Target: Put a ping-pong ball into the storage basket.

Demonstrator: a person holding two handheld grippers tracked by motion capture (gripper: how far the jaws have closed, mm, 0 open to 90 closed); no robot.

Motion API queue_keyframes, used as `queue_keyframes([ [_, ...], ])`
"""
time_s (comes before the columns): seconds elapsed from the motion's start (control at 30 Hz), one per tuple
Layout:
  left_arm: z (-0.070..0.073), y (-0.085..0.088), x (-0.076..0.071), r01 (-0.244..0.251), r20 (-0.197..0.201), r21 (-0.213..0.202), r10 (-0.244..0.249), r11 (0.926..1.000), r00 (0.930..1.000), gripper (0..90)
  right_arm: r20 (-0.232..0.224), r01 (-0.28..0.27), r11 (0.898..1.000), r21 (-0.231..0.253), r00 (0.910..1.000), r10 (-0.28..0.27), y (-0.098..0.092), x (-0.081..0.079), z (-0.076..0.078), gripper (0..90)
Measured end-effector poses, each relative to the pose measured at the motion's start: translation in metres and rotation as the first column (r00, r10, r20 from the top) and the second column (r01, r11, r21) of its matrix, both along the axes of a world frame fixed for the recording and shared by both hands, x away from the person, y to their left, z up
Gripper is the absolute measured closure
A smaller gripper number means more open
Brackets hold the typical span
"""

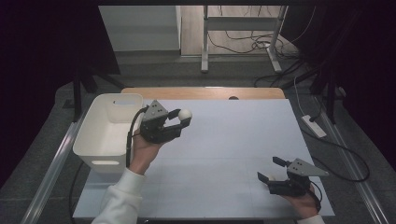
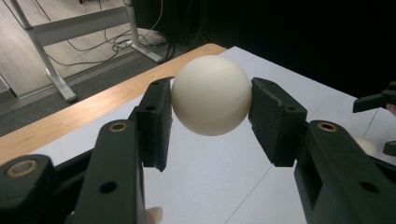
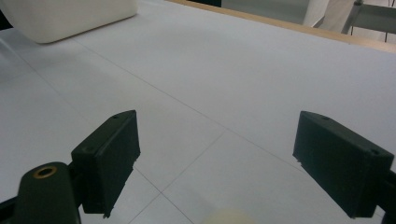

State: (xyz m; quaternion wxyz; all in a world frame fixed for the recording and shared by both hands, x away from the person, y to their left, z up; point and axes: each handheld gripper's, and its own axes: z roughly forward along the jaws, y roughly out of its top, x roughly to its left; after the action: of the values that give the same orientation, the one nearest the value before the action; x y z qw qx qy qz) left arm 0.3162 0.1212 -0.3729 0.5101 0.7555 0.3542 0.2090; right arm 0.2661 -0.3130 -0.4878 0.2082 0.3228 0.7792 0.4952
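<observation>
The left tongs (image 2: 210, 123) grip the white ball (image 2: 211, 94) between both pads; the right tongs (image 3: 233, 170) gape wide.

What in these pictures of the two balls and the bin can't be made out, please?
- Second ball: the right gripper view's bottom edge cuts it off; in the high view the right hand-held gripper partly hides it.
- White bin: its near inner floor is hidden by its own wall in the high view.
- Held ball: its far side faces away.
</observation>
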Motion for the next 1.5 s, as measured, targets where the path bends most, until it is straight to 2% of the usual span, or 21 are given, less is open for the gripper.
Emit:
queue_keyframes([
  [0.5, 0.007, 0.013, -0.001, -0.036, 0.011, -0.009, 0.036, 0.9993, 0.9993, 50.6, -0.001, 0.003, 1.0, 0.0, 1.0, -0.003, -0.001, 0.0, 0.0, 14.2],
  [1.0, 0.016, 0.032, 0.0, -0.088, 0.028, -0.018, 0.088, 0.996, 0.9957, 50.6, -0.001, 0.003, 1.0, 0.001, 1.0, -0.003, -0.001, 0.0, 0.0, 14.2],
  [1.5, 0.022, 0.057, 0.001, -0.156, 0.03, -0.038, 0.157, 0.987, 0.9871, 50.7, 0.0, 0.005, 1.0, 0.004, 1.0, -0.005, -0.001, 0.0, 0.0, 14.2],
])
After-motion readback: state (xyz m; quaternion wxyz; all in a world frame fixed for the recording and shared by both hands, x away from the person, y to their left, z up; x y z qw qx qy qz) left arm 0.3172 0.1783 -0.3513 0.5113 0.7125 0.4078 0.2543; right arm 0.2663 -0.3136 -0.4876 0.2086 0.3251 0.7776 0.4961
